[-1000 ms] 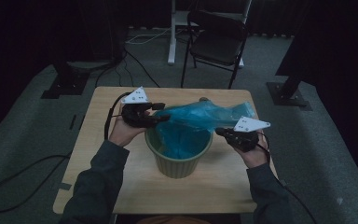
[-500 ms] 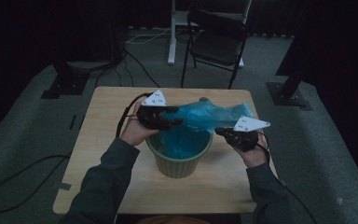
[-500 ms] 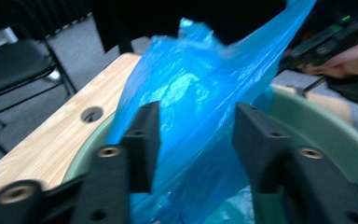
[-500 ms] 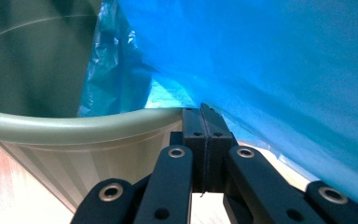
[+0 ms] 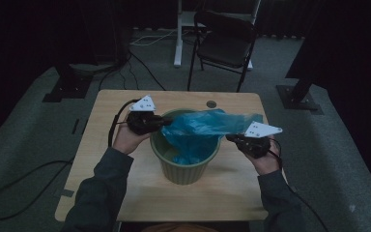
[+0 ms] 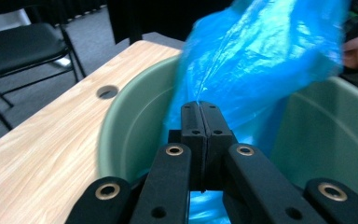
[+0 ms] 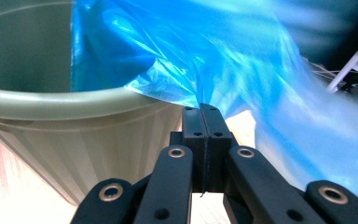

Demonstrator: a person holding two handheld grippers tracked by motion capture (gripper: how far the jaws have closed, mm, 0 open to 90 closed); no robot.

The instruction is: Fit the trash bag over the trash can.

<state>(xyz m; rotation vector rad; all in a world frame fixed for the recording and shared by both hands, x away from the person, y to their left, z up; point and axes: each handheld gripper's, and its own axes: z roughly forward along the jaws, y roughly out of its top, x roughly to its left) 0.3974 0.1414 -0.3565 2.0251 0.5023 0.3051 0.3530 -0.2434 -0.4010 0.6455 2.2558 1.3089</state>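
On the light wooden rectangular table (image 5: 101,183), a ribbed pale-green plastic bin (image 5: 186,169) stood near the centre. A thin blue plastic bag (image 5: 198,133) hung partly inside the bin, its upper edge stretched across the rim and beyond the right side. At the bin's left rim, the left gripper (image 6: 200,112) had just been closing; its jaws met on the bag's film. Beside the bin's right wall, the right gripper (image 7: 200,114) had its jaws pressed together on the bag's opposite edge.
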